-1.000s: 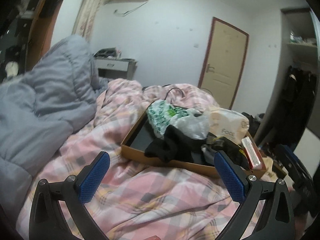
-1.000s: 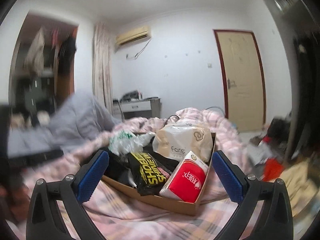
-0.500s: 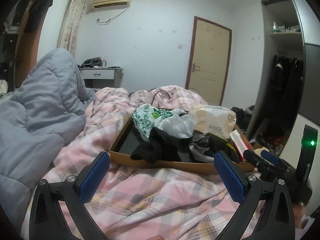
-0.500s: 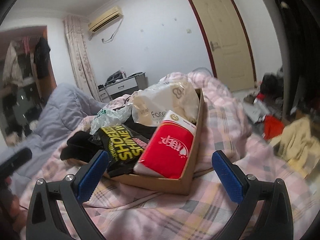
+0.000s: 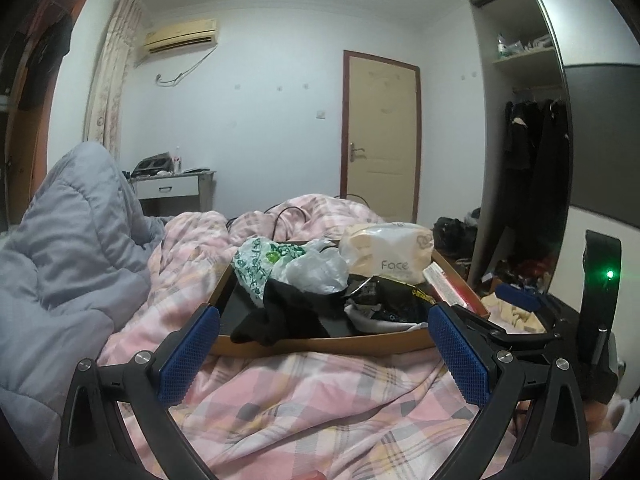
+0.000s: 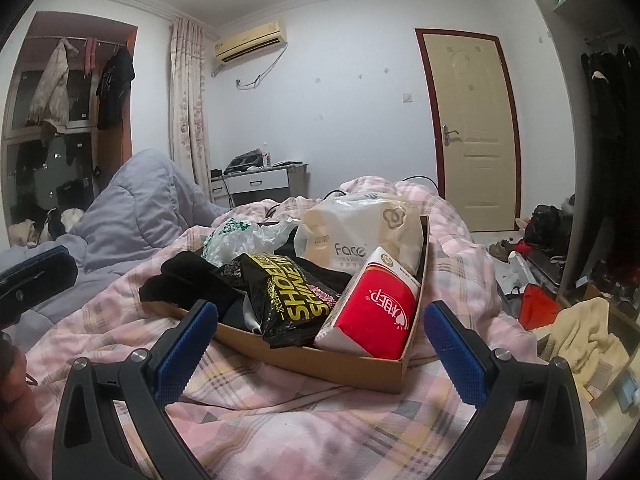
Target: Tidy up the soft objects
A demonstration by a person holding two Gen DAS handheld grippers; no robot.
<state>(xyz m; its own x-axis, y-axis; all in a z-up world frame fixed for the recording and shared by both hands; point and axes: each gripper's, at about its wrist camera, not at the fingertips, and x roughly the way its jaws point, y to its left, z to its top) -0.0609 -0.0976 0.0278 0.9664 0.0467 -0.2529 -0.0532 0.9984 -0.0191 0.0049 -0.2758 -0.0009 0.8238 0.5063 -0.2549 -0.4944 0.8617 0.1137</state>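
Observation:
A shallow cardboard box lies on the pink plaid quilt. It holds a black cloth, a green-and-white plastic bag, a beige "Face" tissue pack, a black "Shine" pouch and a red tissue pack. My left gripper is open and empty in front of the box's near side. My right gripper is open and empty at the box's near corner; it also shows at the right of the left wrist view.
A grey duvet is heaped on the left. A black cable lies behind the box. A door, a small desk and a wardrobe stand beyond. Clothes and bags litter the floor at right.
Both grippers have steadied and levelled in front of the box. The right gripper has come into the left wrist view. Both stay open and empty.

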